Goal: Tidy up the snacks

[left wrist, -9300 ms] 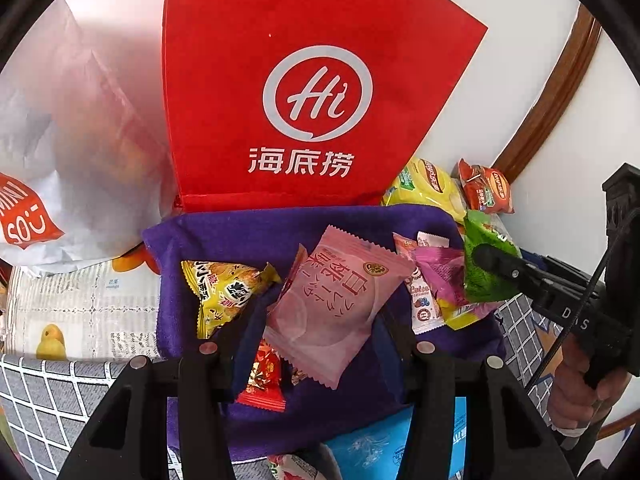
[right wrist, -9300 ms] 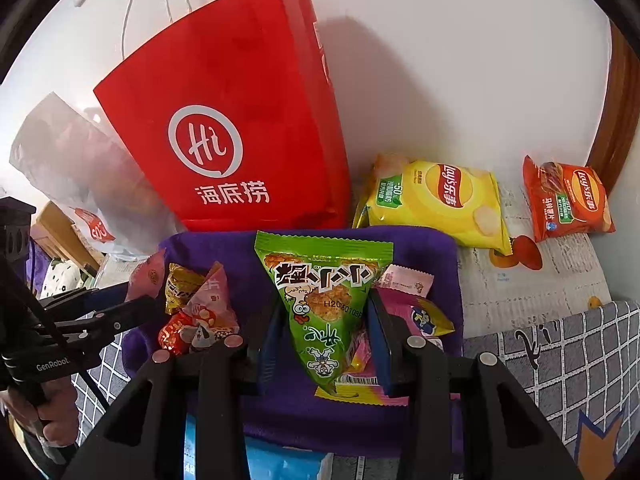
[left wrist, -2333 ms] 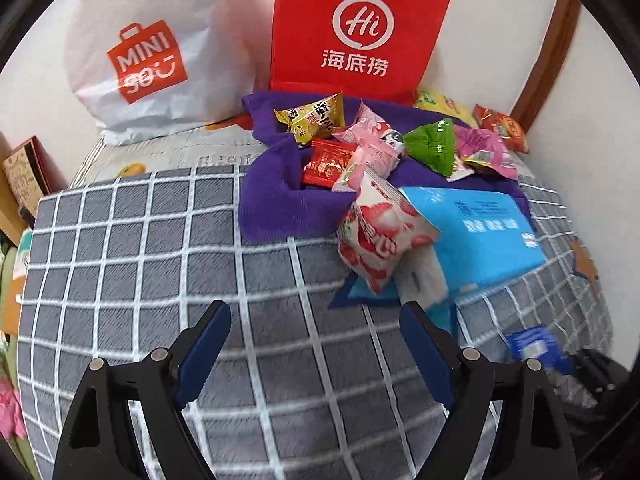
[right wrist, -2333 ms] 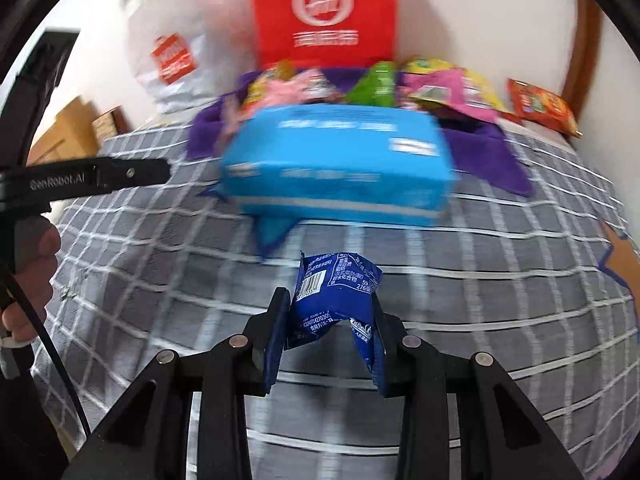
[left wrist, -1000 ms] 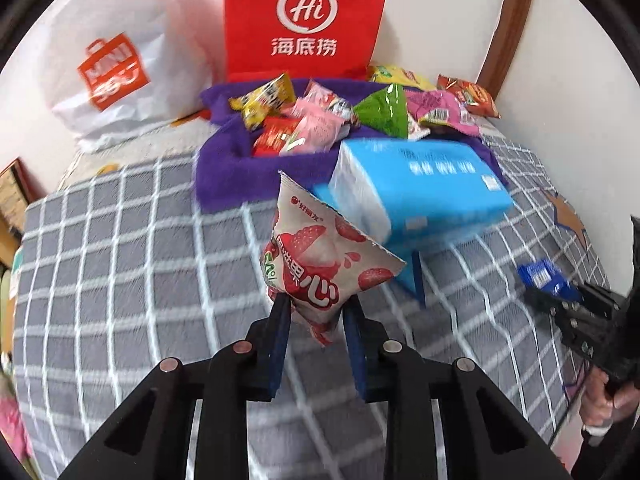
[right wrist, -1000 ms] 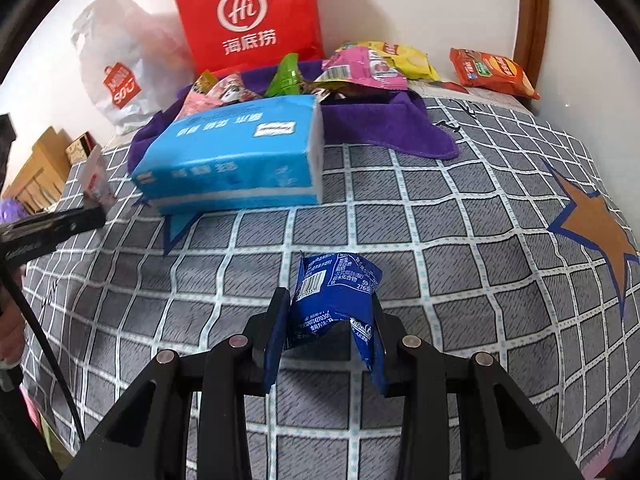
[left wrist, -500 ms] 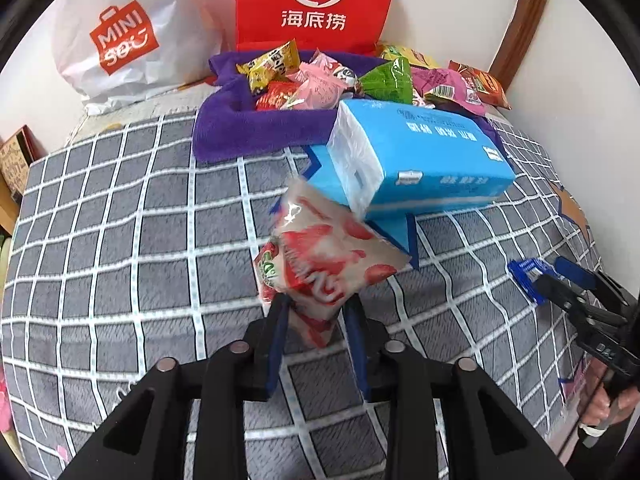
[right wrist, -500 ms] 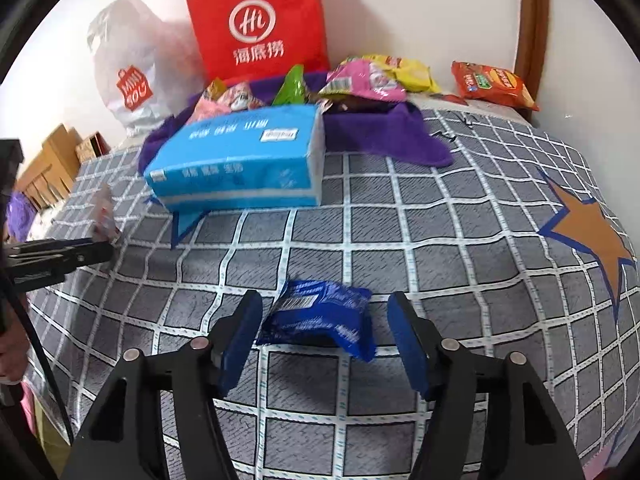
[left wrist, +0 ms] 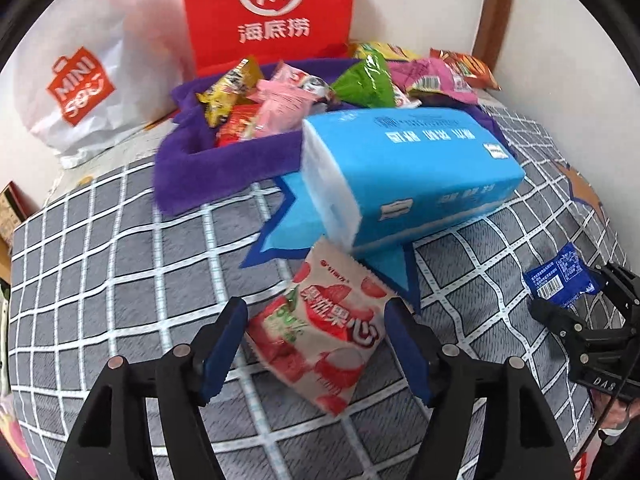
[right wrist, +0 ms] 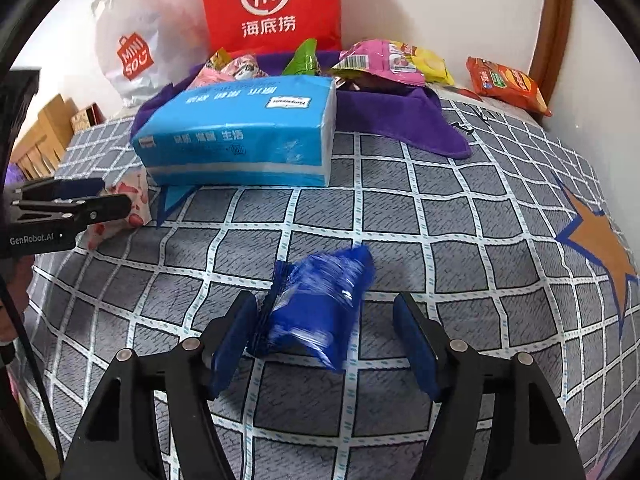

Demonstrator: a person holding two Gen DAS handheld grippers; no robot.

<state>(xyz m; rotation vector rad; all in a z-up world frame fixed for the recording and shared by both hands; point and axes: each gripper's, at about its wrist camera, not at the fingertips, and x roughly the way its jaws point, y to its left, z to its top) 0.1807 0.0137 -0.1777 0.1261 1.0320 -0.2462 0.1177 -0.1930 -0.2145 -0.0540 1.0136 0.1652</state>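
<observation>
A red-and-white strawberry snack packet (left wrist: 324, 328) lies on the grey checked cover between the open fingers of my left gripper (left wrist: 316, 344). A blue snack packet (right wrist: 316, 304) lies between the open fingers of my right gripper (right wrist: 326, 340), blurred. The blue packet also shows in the left wrist view (left wrist: 560, 280), and the strawberry packet in the right wrist view (right wrist: 128, 204). Several snack packets (left wrist: 280, 96) lie piled on a purple cloth (left wrist: 224, 164) at the back.
A large blue tissue pack (left wrist: 408, 168) lies in front of the purple cloth. A red paper bag (left wrist: 268, 12) and a white plastic bag (left wrist: 80, 80) stand against the wall. Chip bags (right wrist: 508, 80) lie at the back right.
My left gripper has opened and let the strawberry packet drop onto the cover. My right gripper stays open over the blue packet, which has shifted slightly.
</observation>
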